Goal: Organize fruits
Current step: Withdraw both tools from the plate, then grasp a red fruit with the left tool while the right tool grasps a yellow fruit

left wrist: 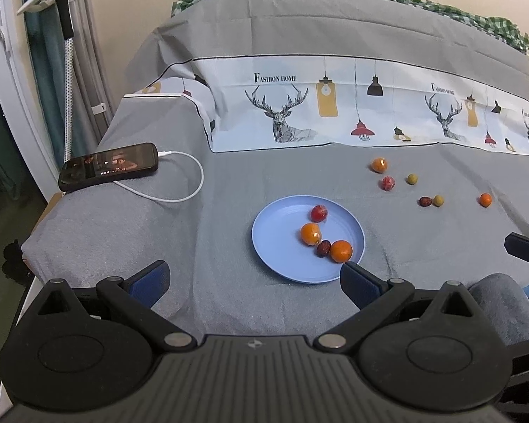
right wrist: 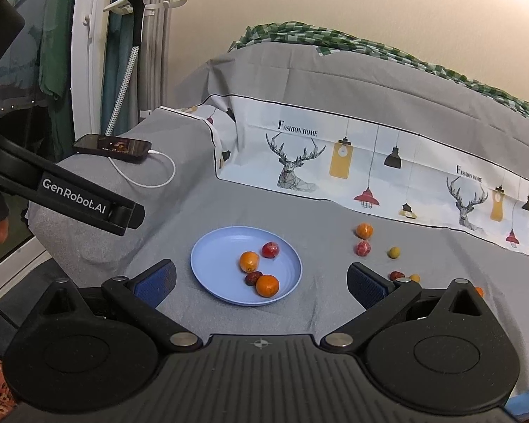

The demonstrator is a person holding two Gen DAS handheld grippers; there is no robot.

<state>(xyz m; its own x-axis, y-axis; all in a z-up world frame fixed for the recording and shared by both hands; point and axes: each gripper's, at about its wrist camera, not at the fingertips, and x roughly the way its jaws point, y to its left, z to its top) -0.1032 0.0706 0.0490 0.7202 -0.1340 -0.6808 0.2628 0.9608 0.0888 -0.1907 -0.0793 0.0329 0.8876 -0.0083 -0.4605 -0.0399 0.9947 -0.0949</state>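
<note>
Both hand-held grippers, left (left wrist: 254,278) and right (right wrist: 261,278), are hovering wide and empty. The blue plate (left wrist: 275,246) is collecting two oranges, a red fruit and a date; six loose fruits (left wrist: 388,183) are waiting beyond on the grey sheet (left wrist: 123,229), probably next.

Both wrist cameras sit low behind their own spread fingers, looking forward and down across the grey bedcover. The blue plate (left wrist: 275,246) lies just beyond the left fingertips, slightly right; between and ahead of the right fingertips (right wrist: 208,268). Both views share it.
</note>
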